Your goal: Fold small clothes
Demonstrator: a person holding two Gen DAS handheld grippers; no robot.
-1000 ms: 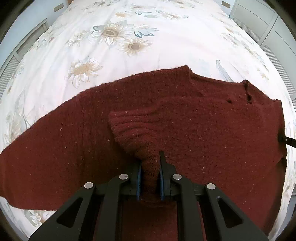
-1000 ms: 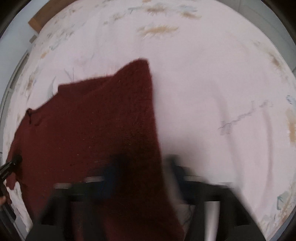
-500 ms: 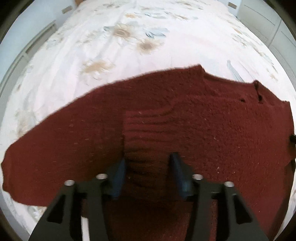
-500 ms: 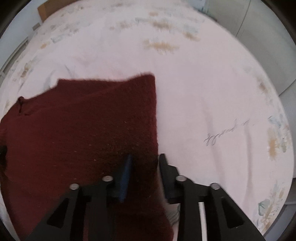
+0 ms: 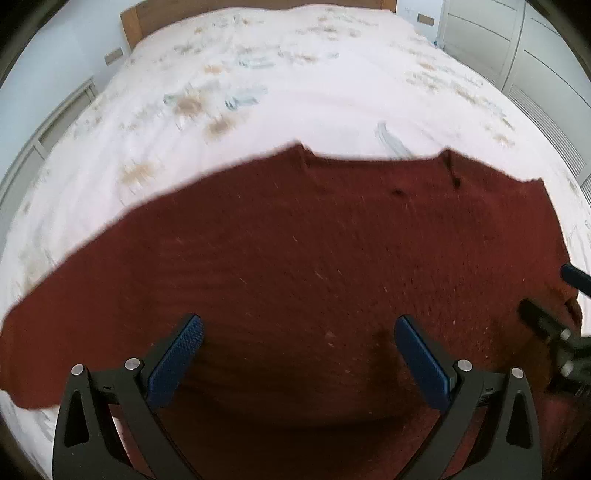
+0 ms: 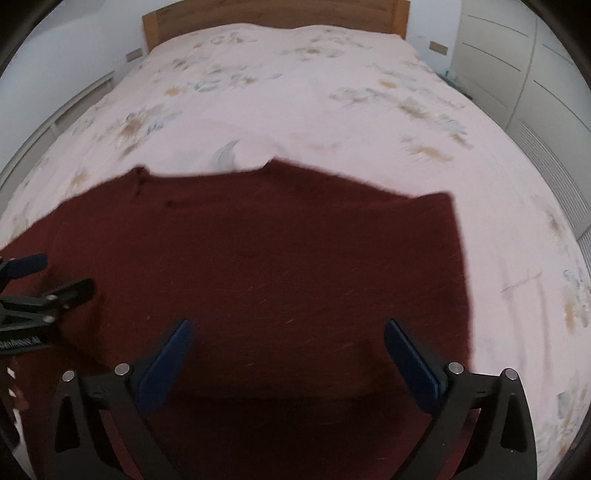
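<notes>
— Both claws have let go since the earlier frames: the sleeve cuff is no longer sitting pinched in the left gripper, and the sweater edge is out of the right gripper. Confirming?

— Confirming. Working left to right across the maroon sweater: the left gripper is hovering over its near left part, blue pads spread wide, nothing between them. The right gripper is hanging over the near right part, likewise spread and holding nothing.

— Where is the garment lying?

— It is lying flat on the floral bedspread, neckline pointing toward the wooden headboard. Motion blur is softening the frames.
</notes>
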